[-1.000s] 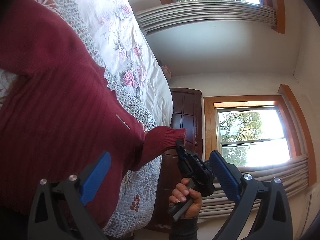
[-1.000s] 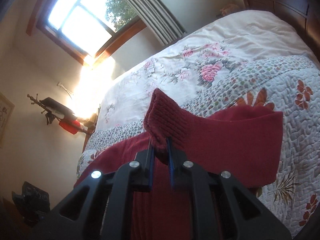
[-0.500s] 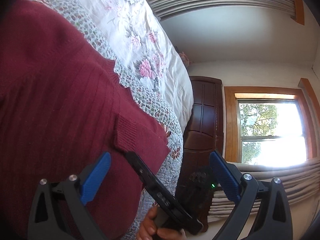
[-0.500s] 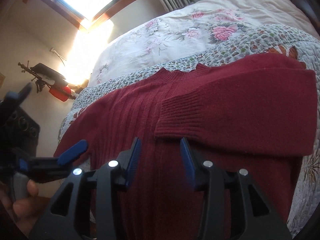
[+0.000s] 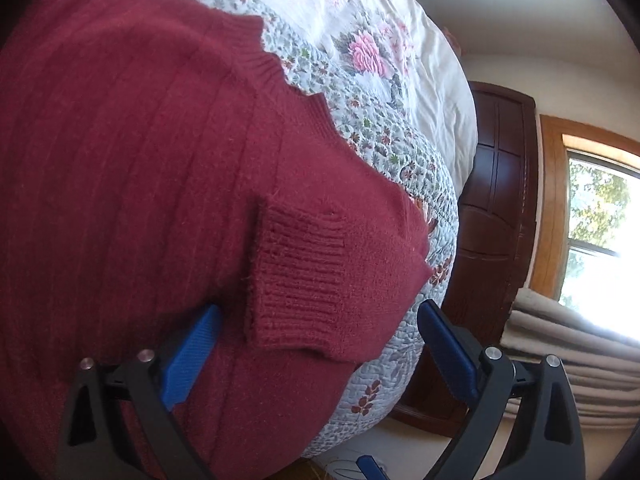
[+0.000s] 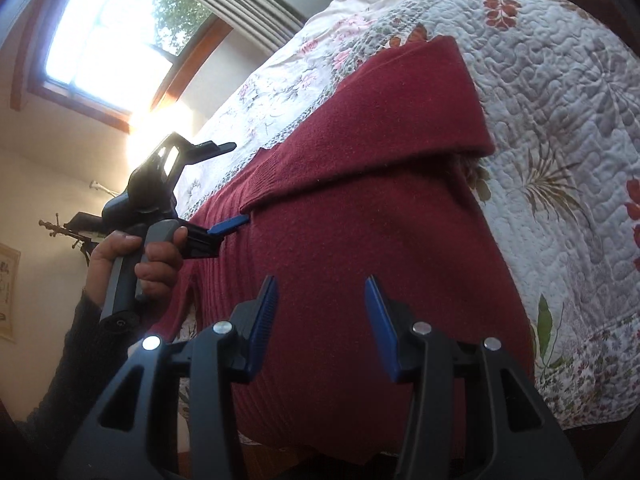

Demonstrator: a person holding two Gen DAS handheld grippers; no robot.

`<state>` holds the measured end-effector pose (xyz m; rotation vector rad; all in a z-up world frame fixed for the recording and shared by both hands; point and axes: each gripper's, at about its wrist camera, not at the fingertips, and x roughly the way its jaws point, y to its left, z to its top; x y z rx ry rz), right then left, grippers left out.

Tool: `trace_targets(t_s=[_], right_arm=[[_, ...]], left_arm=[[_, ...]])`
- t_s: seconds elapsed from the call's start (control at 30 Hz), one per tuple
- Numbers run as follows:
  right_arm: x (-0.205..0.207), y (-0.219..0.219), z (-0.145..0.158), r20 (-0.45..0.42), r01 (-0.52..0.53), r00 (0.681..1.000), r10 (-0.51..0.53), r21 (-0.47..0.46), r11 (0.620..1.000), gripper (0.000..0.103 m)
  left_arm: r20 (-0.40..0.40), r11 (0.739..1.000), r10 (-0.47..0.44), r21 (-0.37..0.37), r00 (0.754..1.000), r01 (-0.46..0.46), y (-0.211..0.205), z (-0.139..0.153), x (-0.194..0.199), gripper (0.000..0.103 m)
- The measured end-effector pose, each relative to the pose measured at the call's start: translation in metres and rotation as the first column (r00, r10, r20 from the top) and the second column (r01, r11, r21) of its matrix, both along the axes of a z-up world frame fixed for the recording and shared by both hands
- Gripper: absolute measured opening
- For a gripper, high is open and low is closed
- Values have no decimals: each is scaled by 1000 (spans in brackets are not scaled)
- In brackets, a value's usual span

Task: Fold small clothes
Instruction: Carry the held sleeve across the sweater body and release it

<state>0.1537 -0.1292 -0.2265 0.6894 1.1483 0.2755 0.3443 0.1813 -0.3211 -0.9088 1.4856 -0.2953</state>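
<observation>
Since a second ago the right gripper (image 6: 320,320) has dropped the sleeve (image 5: 320,276) across the sweater (image 6: 360,240) on the bed (image 6: 560,120); both jaws gape empty, and the left gripper (image 5: 316,344) sits nearer the cuff.

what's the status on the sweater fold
Left gripper open at cuff. Right gripper open, empty. Sweater flat on quilt, one sleeve folded across. Nothing in the way.
</observation>
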Motion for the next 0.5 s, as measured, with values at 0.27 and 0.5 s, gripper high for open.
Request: trace_targets(t_s=[0.27,0.5], right_arm=[[-5,16,11,20,-22,1000,22,14,1000,46],[-11,19,14,20,-20,1000,20,-5,1000,46]], left_arm=[[-10,996,-71,56,997,72,-7,2,7,9],[197,997,-75,7,978,75,16,73,10,8]])
